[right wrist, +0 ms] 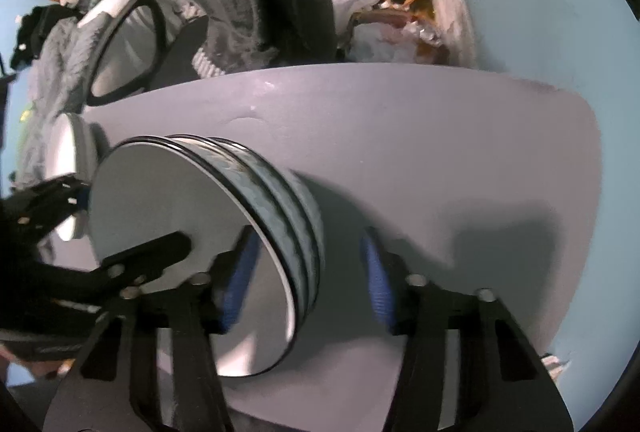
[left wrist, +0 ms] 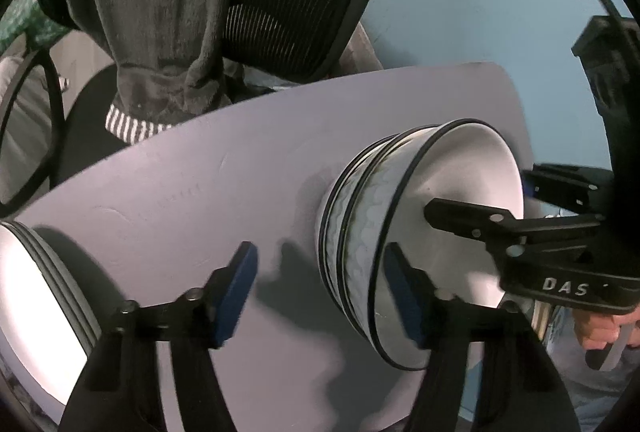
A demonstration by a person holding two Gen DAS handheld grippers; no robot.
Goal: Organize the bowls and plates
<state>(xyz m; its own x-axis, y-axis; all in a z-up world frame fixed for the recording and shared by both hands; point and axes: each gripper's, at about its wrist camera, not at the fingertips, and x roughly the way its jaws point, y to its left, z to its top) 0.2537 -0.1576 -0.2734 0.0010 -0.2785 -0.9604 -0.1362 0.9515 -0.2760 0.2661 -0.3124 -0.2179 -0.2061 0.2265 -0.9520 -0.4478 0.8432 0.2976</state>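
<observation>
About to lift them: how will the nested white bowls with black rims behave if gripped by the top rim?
The nested white bowls look glazed, so probably slippery. Three together are likely heavy. A top-rim grip may lift only the uppermost.

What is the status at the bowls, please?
Left gripper open, empty. Right gripper open, straddling the bowls' rim. Three bowls nested on table. Plates stacked apart.
</observation>
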